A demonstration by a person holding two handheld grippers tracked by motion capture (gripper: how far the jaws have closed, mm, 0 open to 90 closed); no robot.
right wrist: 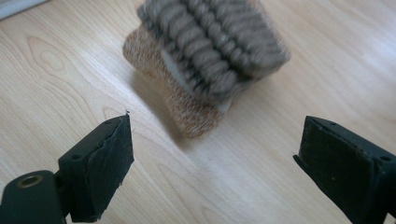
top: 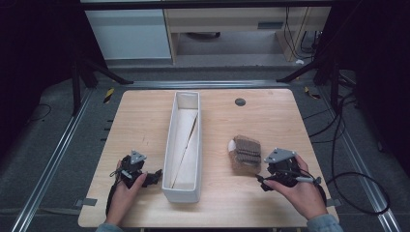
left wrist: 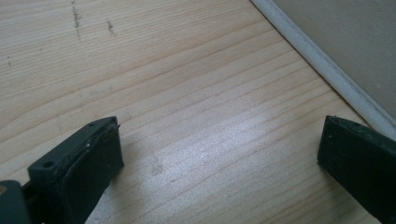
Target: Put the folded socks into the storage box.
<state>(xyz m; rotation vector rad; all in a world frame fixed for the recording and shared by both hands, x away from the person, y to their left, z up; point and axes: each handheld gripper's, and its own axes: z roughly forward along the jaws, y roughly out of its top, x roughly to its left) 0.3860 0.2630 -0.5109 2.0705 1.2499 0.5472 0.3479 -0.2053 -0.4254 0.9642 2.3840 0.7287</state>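
Observation:
A folded brown knitted cloth (top: 245, 153) lies on the wooden table (top: 270, 121), right of a long white trough-shaped box (top: 185, 145). In the right gripper view the cloth (right wrist: 205, 56) sits just ahead of the jaws, ribbed on top with a finer brown layer beneath. My right gripper (top: 263, 181) is held just in front of the cloth; its jaws stand wide apart, open (right wrist: 215, 163) and empty. My left gripper (top: 154, 177) rests low on the table left of the box, open (left wrist: 219, 158) over bare wood, with the box wall (left wrist: 336, 51) at its right.
A small dark round disc (top: 240, 102) lies on the far side of the table. Cables trail on the floor at the right. Metal rails run along both sides of the table.

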